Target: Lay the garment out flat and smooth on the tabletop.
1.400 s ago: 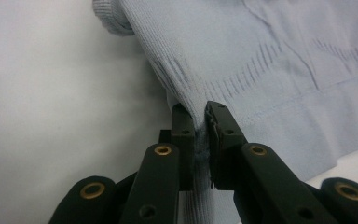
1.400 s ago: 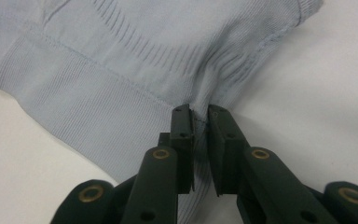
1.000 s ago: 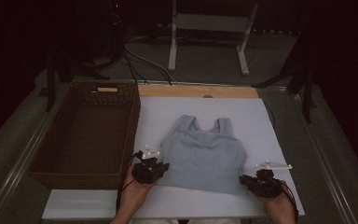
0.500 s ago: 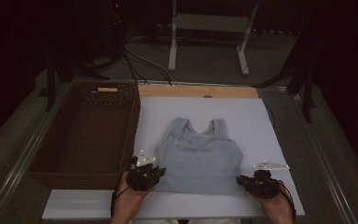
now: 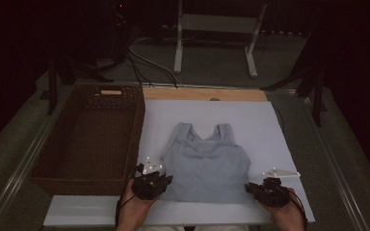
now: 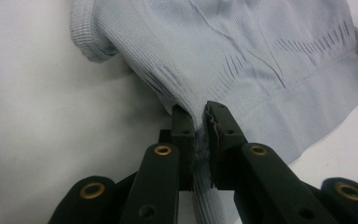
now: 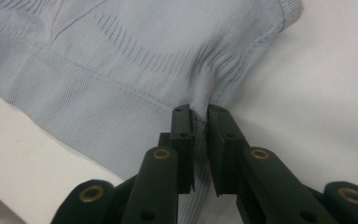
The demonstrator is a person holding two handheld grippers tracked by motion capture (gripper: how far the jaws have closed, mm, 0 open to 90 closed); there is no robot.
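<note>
Tank top (image 5: 205, 166) in pale blue ribbed knit lies flat on the white table sheet (image 5: 279, 134), straps away from the person, beside the wicker basket (image 5: 89, 139). Left gripper (image 6: 200, 122) pinches the hem corner near the basket; right gripper (image 7: 200, 119) pinches the opposite one, fabric bunched between each pair of jaws (both nipped tight). To fold cleanly, I'd lift both corners evenly, keeping the hem taut. Both hands sit low at the near edge, jaws pointing forward

No readable text, label, brand, number or sign appears on anything.
</note>
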